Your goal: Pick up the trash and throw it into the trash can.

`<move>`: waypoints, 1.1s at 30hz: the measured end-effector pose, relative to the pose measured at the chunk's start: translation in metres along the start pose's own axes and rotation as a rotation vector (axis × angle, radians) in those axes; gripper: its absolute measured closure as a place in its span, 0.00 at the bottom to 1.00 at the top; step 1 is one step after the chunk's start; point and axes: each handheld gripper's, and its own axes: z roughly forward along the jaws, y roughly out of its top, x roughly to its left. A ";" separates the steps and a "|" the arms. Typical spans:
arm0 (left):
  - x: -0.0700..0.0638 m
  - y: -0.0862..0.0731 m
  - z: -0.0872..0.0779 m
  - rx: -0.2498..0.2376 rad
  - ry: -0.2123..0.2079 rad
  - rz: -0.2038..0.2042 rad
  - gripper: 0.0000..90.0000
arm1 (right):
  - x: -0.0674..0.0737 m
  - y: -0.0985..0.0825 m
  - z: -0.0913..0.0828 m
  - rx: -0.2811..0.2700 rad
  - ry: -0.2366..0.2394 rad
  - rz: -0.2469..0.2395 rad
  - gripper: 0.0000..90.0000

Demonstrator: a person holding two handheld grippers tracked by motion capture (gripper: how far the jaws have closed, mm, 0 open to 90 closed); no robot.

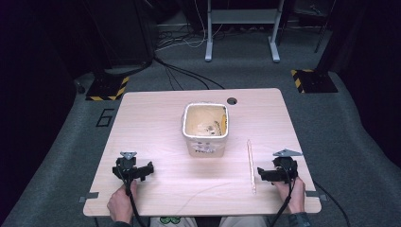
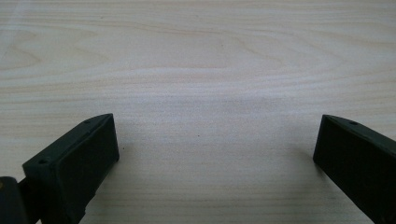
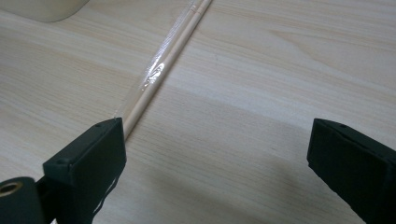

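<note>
Room: dark floor with cables, a desk frame at the back, hazard-striped plates at either far corner of the table [image 1: 142,113].
Table: pale wood, bare apart from two items; a cable hole sits near its far edge.
Tub [image 1: 205,128]: cream, square, open-topped, standing upright at the centre, within reach of both hands. Something pale with yellow and dark bits lies inside; too small to tell what.
Chopsticks [image 1: 251,165]: a wrapped pair in clear film, lying flat to the right of the tub, apart from it, running near to far. In the right gripper view the pair [image 3: 161,74] passes just at the left jaw.
Right gripper [image 1: 278,174]: jaws spread wide, holding nothing, low on the table just beside the chopsticks' near end. Likely parked here because the pair is the nearest pick.
Left gripper [image 1: 133,171]: jaws spread wide over bare wood, well apart from the tub, probably idle until needed.
Judgement: work not yet begun; a flat, thin, film-slick pair may slip from a pinch.
</note>
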 end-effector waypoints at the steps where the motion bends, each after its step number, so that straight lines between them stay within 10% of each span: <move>1: 0.000 0.000 0.000 0.000 0.000 0.000 0.00 | 0.002 0.001 -0.001 -0.001 0.000 0.006 0.05; 33: 0.000 0.000 0.000 0.001 0.000 0.001 0.00 | 0.047 0.021 0.023 0.085 -0.032 -0.084 0.00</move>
